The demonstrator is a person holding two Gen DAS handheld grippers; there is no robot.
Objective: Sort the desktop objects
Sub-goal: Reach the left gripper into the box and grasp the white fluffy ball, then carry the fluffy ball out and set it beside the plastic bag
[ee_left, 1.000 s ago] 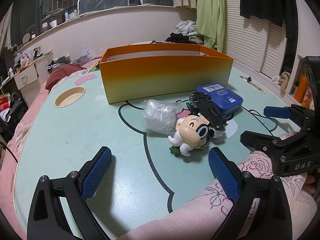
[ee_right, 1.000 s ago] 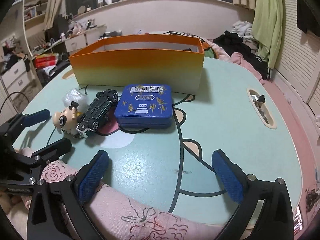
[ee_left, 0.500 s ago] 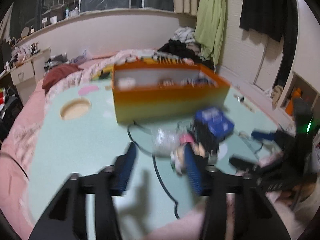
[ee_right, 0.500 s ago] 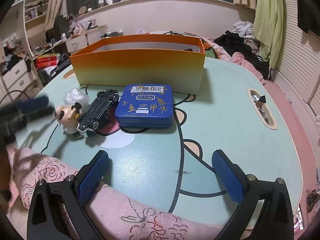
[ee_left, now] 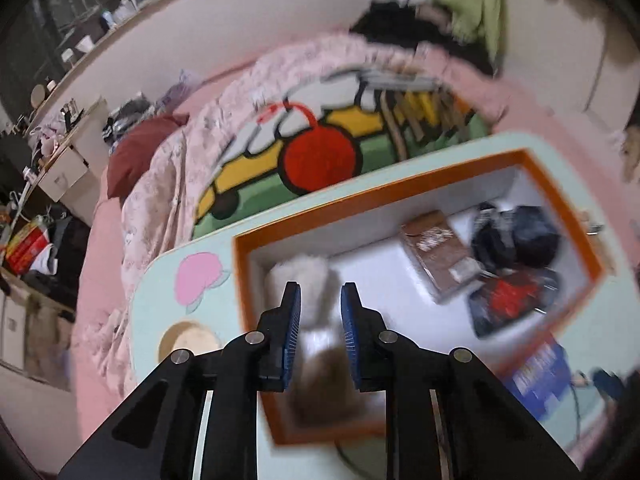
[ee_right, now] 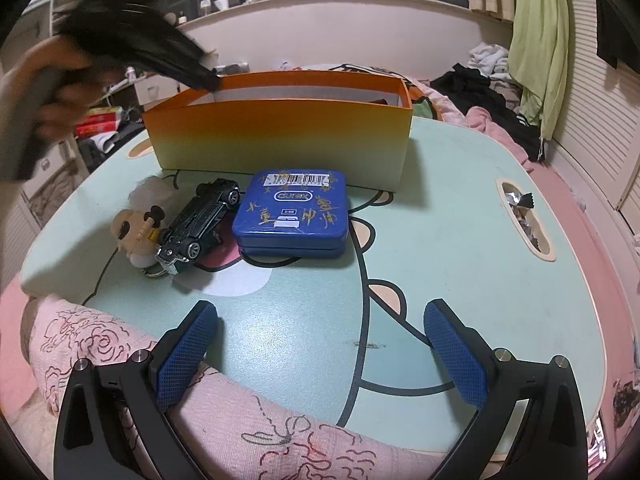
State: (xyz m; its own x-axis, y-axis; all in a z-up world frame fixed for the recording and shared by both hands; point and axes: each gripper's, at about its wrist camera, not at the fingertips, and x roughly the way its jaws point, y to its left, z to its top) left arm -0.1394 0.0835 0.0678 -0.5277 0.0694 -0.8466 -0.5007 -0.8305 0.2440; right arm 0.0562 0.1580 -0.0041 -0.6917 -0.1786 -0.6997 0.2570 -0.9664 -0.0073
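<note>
My left gripper [ee_left: 320,286] hangs over the left end of the orange box [ee_left: 384,190]. Its jaws are closing to a narrow gap and nothing shows gripped between them. Below it in the box lie a fluffy white thing [ee_left: 304,276], a brown packet [ee_left: 436,256] and dark items [ee_left: 516,236]. In the right wrist view the left gripper [ee_right: 208,80] is a black blur at the orange box's [ee_right: 280,132] rear left rim. On the table [ee_right: 460,220] lie a blue tin [ee_right: 294,212], a black toy car [ee_right: 200,220], a small figurine [ee_right: 134,232] and a plastic wad [ee_right: 150,192]. My right gripper [ee_right: 320,308] stands open and empty near the front edge.
A pink quilted cloth [ee_right: 120,340] covers the table's front edge under the right gripper. A slot [ee_right: 524,216] at the table's right holds wrappers. A round recess [ee_left: 188,340] lies left of the box. A person's hand [ee_right: 52,92] holds the left gripper.
The left gripper rose from the table's front, swung forward over the orange box and tipped downward, its jaws narrowing from wide apart. The right gripper and the table objects stayed put.
</note>
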